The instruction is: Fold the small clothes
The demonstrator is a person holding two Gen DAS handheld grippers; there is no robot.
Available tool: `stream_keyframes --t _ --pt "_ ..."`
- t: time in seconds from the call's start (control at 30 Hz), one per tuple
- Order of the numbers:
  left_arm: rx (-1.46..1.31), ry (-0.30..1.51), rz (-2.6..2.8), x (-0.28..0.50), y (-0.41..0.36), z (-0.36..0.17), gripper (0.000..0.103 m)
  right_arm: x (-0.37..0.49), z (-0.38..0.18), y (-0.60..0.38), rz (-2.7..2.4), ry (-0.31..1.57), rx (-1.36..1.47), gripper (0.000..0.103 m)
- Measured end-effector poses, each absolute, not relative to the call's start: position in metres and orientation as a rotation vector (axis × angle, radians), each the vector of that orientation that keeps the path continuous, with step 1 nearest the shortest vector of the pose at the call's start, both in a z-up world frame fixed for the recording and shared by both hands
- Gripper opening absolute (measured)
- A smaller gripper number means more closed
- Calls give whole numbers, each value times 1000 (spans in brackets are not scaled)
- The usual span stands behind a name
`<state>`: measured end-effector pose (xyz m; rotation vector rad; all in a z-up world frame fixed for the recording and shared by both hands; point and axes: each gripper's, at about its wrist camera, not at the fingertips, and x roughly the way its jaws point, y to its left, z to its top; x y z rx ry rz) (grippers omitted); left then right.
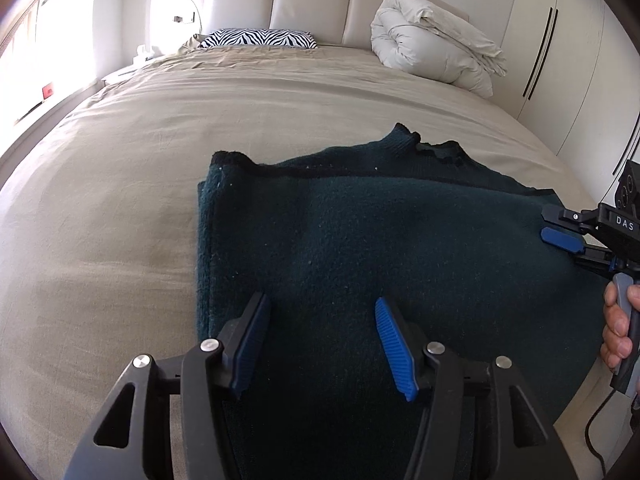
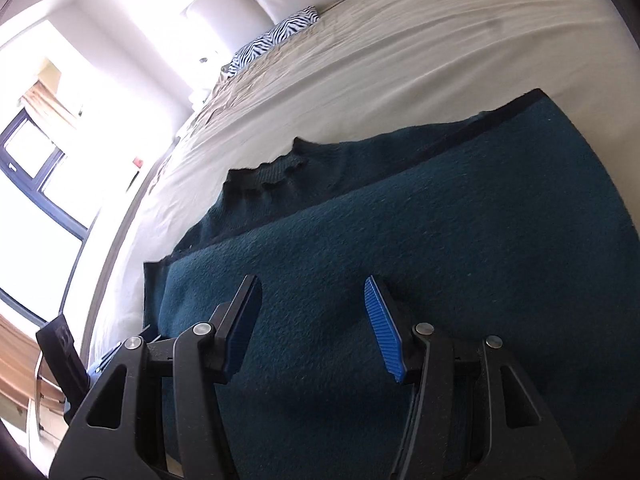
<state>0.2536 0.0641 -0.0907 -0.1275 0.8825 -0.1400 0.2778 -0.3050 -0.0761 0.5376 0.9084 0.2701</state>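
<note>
On the near part of the bed (image 1: pixel 168 128), well short of the zebra pillow (image 1: pixel 258 38) and the rolled white duvet (image 1: pixel 432 44) at the headboard, lies the dark teal sweater (image 1: pixel 360 232), folded once so that a top layer covers most of it and the ribbed collar (image 1: pixel 432 148) peeks out along the far edge. Its long axis runs side to side across both views, with the folded edge nearest the person. The left claw (image 1: pixel 320 344) hangs over the sweater's left portion, jaws parted and nothing between the blue pads but the flat cloth beneath; no fabric is pinched. The right claw (image 2: pixel 316 328) is likewise released, poised over the sweater's right portion, and in the left wrist view it shows at the sweater's right edge (image 1: pixel 560 236) with the person's hand (image 1: pixel 618 332) on its handle. Both claws sit at the near side of the sweater, the cloth stretching away from them toward the collar. Judging by this layout, the next fold would run across the long axis, one end brought over the other; each claw is nearest its own end, so either could take a short side and carry it inward.
</note>
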Motion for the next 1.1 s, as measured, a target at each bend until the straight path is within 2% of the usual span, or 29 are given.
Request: stream_keyframes --t 0.1,0.2,0.4,0.7,0.73,0.83,0.87,0.93,1.0,1.1 --pt "-137 887 -135 251 65 -92 58 289 -83 -341 214 872 640 48" --pt "-140 886 -132 250 65 -92 58 295 -87 -365 157 852 691 42" --pt "-142 886 -130 250 65 -93 58 278 -80 -386 37 810 731 45" --pt "-170 869 -151 239 68 -83 58 244 -71 -342 233 848 705 46" --pt "-203 857 -152 232 73 -77 61 244 -69 -336 252 849 698 46" --pt "-306 776 -110 208 100 -59 93 246 -64 -314 328 871 675 53" --pt "-342 767 -97 202 110 -57 96 246 -61 -306 353 876 661 53" --pt "-458 836 -131 206 129 -68 93 247 -57 -292 403 885 634 53" --pt "-580 925 -188 212 142 -84 76 247 -54 -281 449 888 636 53" --pt "-628 972 -234 217 145 -88 73 251 -57 -266 497 910 652 53"
